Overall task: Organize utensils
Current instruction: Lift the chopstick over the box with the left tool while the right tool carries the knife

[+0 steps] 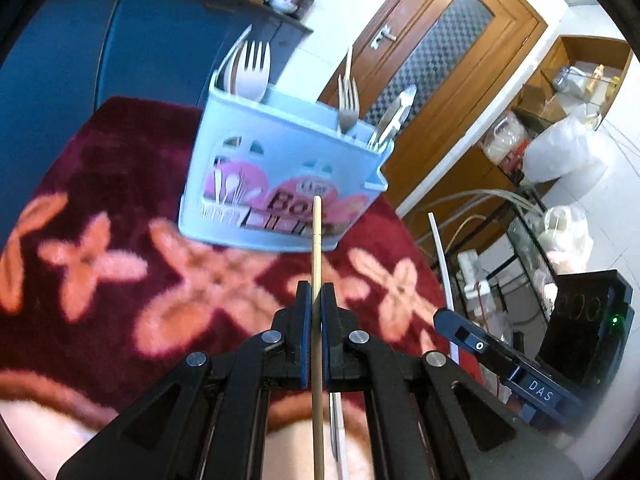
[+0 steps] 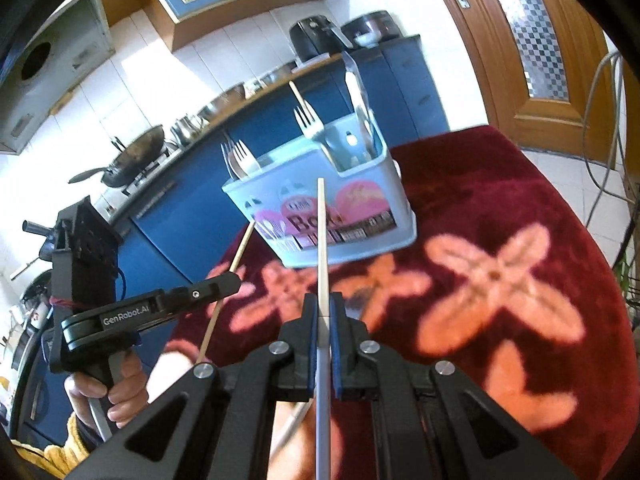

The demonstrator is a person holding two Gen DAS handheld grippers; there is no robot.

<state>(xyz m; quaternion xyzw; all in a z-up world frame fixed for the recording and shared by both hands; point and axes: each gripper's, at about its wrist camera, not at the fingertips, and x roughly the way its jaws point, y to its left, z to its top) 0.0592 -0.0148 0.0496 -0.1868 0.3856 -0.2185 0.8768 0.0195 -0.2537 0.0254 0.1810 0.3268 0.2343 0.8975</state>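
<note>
A light blue utensil caddy [image 1: 276, 168] stands on the red flowered cloth [image 1: 100, 184], holding forks [image 1: 252, 68] and metal utensils [image 1: 394, 118]. My left gripper [image 1: 316, 296] is shut on a wooden chopstick [image 1: 317, 240] that points up toward the caddy. In the right wrist view the caddy [image 2: 320, 208] stands ahead. My right gripper [image 2: 324, 308] is shut on a white chopstick [image 2: 322, 232] pointing at it. The left gripper [image 2: 224, 280] with its wooden chopstick [image 2: 242, 248] shows at the left there. The right gripper's body [image 1: 500, 364] shows at the right of the left wrist view, with the white stick [image 1: 440, 256].
Blue kitchen cabinets [image 2: 180, 216] and a counter with a wok [image 2: 136, 156] stand behind the table. A wooden door [image 1: 432, 52] and shelves with bags [image 1: 552, 148] lie to the right. The cloth's edge [image 2: 592, 208] drops off at the right.
</note>
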